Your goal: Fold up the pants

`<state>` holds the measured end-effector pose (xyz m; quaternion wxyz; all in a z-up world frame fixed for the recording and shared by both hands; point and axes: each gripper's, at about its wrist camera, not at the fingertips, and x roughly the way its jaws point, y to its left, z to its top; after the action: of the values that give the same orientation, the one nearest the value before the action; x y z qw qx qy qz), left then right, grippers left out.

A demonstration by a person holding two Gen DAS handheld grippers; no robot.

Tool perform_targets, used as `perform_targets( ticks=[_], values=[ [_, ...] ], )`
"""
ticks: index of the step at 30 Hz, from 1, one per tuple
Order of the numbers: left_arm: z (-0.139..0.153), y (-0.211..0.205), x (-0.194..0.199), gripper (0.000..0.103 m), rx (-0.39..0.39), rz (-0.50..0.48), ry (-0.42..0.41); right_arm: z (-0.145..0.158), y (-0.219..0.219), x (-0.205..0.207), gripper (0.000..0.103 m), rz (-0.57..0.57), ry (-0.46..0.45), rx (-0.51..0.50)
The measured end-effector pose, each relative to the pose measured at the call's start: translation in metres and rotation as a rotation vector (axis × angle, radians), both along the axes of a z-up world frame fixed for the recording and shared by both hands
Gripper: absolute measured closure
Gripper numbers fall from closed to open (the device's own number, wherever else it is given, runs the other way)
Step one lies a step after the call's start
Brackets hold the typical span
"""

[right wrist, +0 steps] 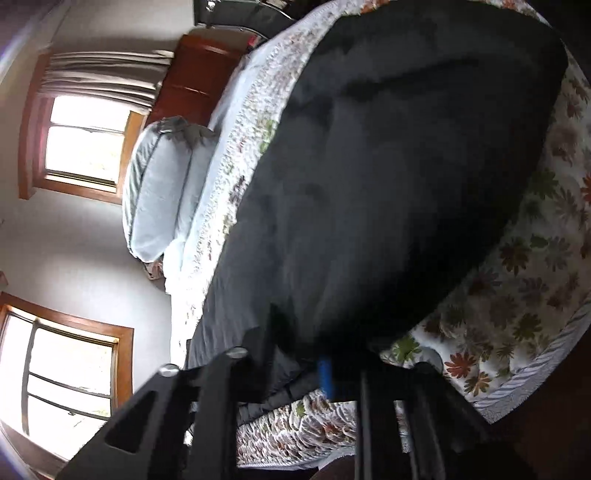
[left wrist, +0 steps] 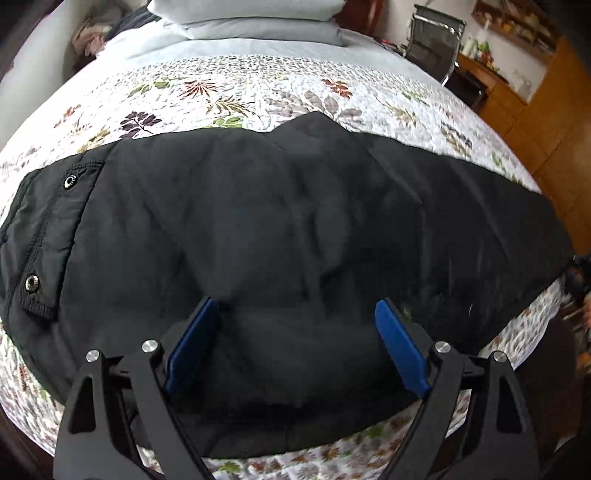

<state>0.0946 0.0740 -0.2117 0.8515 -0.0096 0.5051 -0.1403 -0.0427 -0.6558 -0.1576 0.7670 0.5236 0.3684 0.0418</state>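
Observation:
Black pants (left wrist: 295, 221) lie spread across a floral quilt (left wrist: 258, 85), with the waistband and its snap buttons (left wrist: 69, 181) at the left. My left gripper (left wrist: 295, 303) is open, its blue pads (left wrist: 192, 343) wide apart over the near part of the cloth and pressing on nothing. In the right wrist view the pants (right wrist: 388, 166) fill the middle, and their dark cloth runs right down into my right gripper (right wrist: 327, 363). That gripper is shut on the pants' near edge; only a sliver of one blue pad shows, and the cloth hides the rest.
Pale blue pillows (left wrist: 258, 22) are stacked at the head of the bed. A dark chair (left wrist: 436, 40) and wooden cabinets (left wrist: 535, 122) stand beyond the bed's right side. Two bright windows (right wrist: 85, 147) are in the wall. The quilt's striped edge (right wrist: 517, 387) marks the bed's near side.

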Motion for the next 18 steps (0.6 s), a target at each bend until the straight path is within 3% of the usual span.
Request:
perform_targets(
  ticks=[1, 3, 6, 7, 9, 10, 11, 14, 18],
  values=[
    [0.0, 0.001, -0.003, 0.015, -0.003, 0.001, 0.004, 0.0, -0.002, -0.002, 0.097, 0.0, -0.01, 0.0],
    [0.001, 0.006, -0.005, 0.014, -0.029, 0.012, 0.016, 0.002, -0.004, -0.003, 0.098, 0.008, -0.024, 0.0],
    [0.001, 0.009, -0.009, 0.014, -0.05, 0.012, 0.032, -0.013, -0.01, 0.003, 0.097, -0.007, 0.063, -0.027],
    [0.002, 0.009, -0.01, 0.014, -0.049, 0.006, 0.033, -0.016, -0.011, 0.003, 0.093, -0.008, 0.055, -0.024],
    [0.004, 0.01, -0.009, 0.014, -0.057, 0.014, 0.043, -0.016, -0.013, -0.003, 0.074, -0.016, 0.027, -0.013],
    [0.005, 0.011, -0.009, 0.014, -0.069, 0.026, 0.05, -0.017, -0.017, -0.012, 0.051, -0.037, 0.006, -0.005],
    [0.008, 0.015, -0.008, 0.014, -0.093, 0.046, 0.058, -0.012, -0.024, -0.025, 0.037, -0.079, -0.048, 0.019],
    [0.016, 0.023, -0.008, 0.014, -0.141, 0.085, 0.052, -0.008, -0.043, -0.051, 0.034, -0.194, -0.076, 0.048],
    [0.027, 0.027, -0.011, 0.013, -0.119, 0.117, -0.004, -0.024, -0.066, -0.063, 0.036, -0.269, -0.105, 0.142]
  ],
)
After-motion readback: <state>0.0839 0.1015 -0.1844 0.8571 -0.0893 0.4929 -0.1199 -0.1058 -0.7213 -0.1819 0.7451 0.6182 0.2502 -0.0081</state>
